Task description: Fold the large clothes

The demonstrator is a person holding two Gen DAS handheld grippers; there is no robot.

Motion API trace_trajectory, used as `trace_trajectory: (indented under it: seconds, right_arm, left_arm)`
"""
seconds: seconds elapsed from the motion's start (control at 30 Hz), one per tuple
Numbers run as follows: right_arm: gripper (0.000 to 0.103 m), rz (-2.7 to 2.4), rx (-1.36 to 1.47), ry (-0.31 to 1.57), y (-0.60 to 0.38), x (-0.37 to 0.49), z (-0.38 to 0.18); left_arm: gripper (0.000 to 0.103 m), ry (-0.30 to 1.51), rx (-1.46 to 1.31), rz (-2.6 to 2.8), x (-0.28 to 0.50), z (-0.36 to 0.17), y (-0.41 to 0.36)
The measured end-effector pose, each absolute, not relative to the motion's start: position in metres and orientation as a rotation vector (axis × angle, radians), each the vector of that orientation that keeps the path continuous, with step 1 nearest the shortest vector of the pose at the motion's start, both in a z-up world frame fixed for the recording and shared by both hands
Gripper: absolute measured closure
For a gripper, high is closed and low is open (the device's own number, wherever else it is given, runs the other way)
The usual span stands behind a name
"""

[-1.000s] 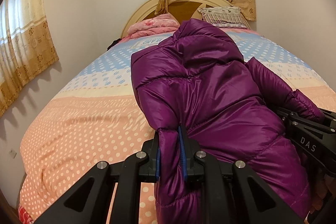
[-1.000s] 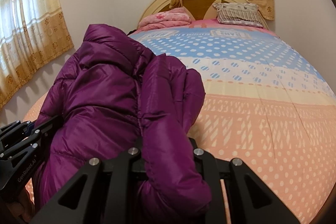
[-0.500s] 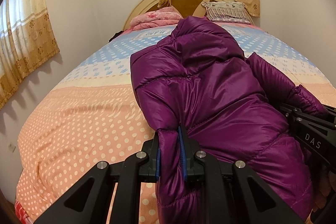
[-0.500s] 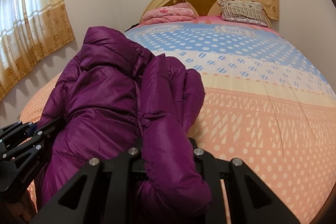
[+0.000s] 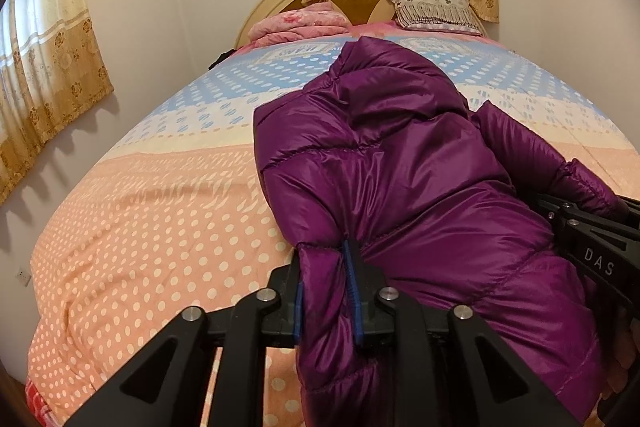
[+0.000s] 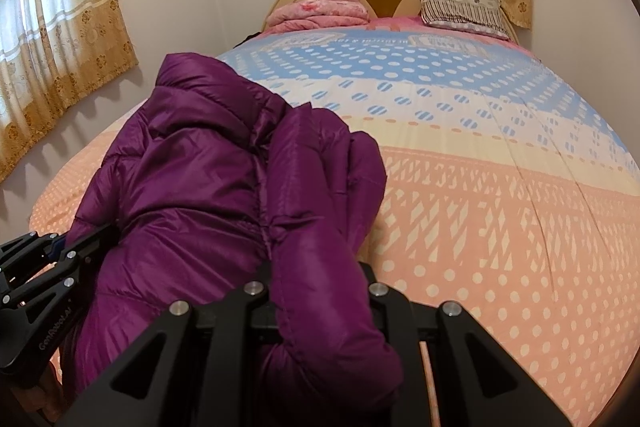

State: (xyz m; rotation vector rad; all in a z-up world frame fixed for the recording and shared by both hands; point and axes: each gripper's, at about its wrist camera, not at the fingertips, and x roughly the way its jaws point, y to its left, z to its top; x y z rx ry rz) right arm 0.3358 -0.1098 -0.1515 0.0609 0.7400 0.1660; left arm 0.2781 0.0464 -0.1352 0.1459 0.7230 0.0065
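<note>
With both the left gripper [image 5: 326,281] and right gripper [image 6: 316,291] clamped on the purple jacket [image 5: 420,187], the fold is midway; next, lay it on the bed [image 5: 160,219].

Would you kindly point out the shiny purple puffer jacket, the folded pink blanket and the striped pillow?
Shiny purple puffer jacket [image 5: 420,187], left wrist view, on its quilted body.
Folded pink blanket [image 6: 320,11], right wrist view, on its top fold.
Striped pillow [image 6: 464,9], right wrist view, on its front face.

One jacket [image 5: 420,195], one pillow [image 5: 434,9] (striped)
</note>
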Motion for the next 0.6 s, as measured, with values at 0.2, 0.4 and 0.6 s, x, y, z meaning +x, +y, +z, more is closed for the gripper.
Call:
trace_trajectory:
  seconds: [0.2,0.4,0.6]
  right_arm:
    - [0.079,0.153,0.08,0.763,-0.109,0.343,-0.158]
    - [0.071,0.137,0.083,0.784,-0.108,0.347,-0.166]
    - [0.061,0.13,0.099,0.802,-0.113,0.349,-0.17]
  left_arm:
    - [0.068,0.731,0.166,0.028,0.279,-0.149,0.049]
    - [0.038,0.717,0.129,0.086,0.28,-0.154,0.06]
    - [0.022,0.743,0.053,0.114,0.284,-0.154,0.075]
